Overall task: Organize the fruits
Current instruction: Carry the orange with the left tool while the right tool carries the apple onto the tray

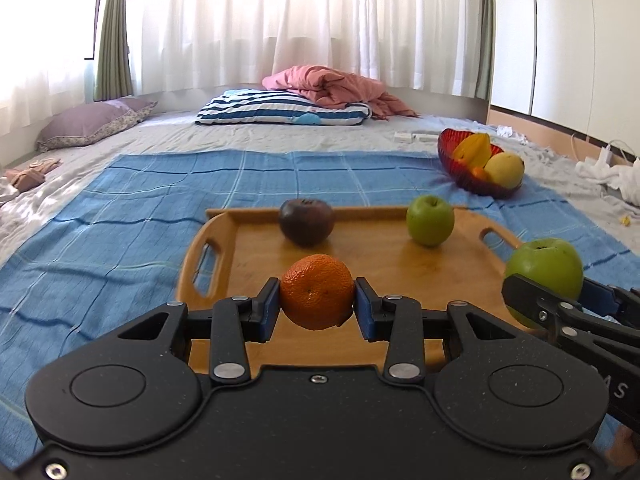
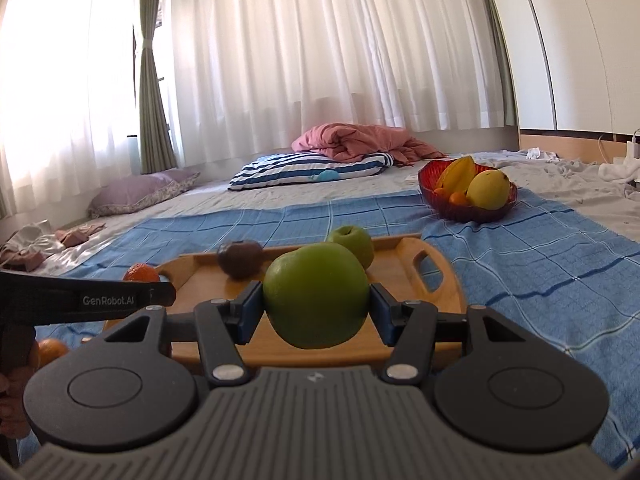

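- Bedroom floor bedding (image 1: 248,136) carries a blue checked cloth (image 1: 120,232), and a wooden tray (image 1: 400,272) sits on that cloth in front of white curtains (image 1: 280,20).
- Left gripper (image 1: 316,304) has its blue pads clamped on an orange (image 1: 316,290), held above the near part of the tray.
- Right gripper (image 2: 316,312) is clamped on a large green apple (image 2: 316,296), held over the tray's near right side; in the left view the same apple shows at the right edge.
- Judged step: carrying both fruits to the red bowl (image 2: 460,208), which stands on the cloth beyond the tray's far right corner.
- To do it well, keep both grips steady, carry the fruits clear above the tray rim, and bring one hand to the bowl at a time so the grippers do not meet.
- Lower each fruit into a free hollow before the pads part; the bowl is already fairly full, so a drop could roll something out.
- On the tray: one dark purple fruit (image 1: 306,222) and one smaller green apple (image 1: 430,220), well apart.
- In the bowl: one star fruit (image 2: 456,178), one yellow fruit (image 2: 488,190) and at least one small orange one (image 2: 458,199).
- Another orange fruit (image 2: 50,352) shows low at the left of the right view.
- Farther out: one striped pillow (image 1: 280,108), one pink blanket (image 1: 332,86), one lilac pillow (image 1: 92,122).
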A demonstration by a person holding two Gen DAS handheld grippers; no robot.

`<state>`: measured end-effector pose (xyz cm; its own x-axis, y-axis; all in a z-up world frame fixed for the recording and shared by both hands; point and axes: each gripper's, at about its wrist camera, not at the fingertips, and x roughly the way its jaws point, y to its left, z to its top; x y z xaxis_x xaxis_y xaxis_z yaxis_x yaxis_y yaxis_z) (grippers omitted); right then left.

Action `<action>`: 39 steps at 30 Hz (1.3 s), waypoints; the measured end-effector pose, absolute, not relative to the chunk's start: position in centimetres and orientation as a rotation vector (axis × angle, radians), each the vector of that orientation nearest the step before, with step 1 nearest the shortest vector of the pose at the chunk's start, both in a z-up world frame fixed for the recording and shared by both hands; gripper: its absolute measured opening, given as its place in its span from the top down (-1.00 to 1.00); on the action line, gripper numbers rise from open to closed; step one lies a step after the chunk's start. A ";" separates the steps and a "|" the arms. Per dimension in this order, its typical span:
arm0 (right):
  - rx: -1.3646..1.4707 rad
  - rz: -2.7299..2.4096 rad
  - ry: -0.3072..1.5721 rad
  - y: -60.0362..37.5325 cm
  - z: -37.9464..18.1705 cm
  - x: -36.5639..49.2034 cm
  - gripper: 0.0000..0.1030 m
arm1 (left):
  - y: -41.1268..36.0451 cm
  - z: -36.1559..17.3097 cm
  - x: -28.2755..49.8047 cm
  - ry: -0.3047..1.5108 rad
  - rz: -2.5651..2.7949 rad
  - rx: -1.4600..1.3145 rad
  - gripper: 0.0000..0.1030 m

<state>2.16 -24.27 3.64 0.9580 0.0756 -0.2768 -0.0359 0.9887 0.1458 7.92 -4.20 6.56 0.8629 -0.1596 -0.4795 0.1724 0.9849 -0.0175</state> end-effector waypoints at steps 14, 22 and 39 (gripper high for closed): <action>0.165 0.041 0.346 -26.1 4.0 9.8 -0.16 | -5.5 5.7 15.3 0.573 -0.191 -0.036 0.28; 0.173 0.034 0.402 -26.2 2.7 12.8 -0.16 | -5.6 4.6 18.3 0.608 -0.173 -0.048 0.28; 0.230 0.022 0.470 -26.5 0.8 15.5 -0.16 | -6.1 2.2 21.8 0.652 -0.139 -0.041 0.28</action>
<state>15.53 -26.52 0.80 0.8917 0.0737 -0.4467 0.0321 0.9739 0.2247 21.77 -6.13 2.23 0.7861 -0.1417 -0.6016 0.1159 0.9899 -0.0817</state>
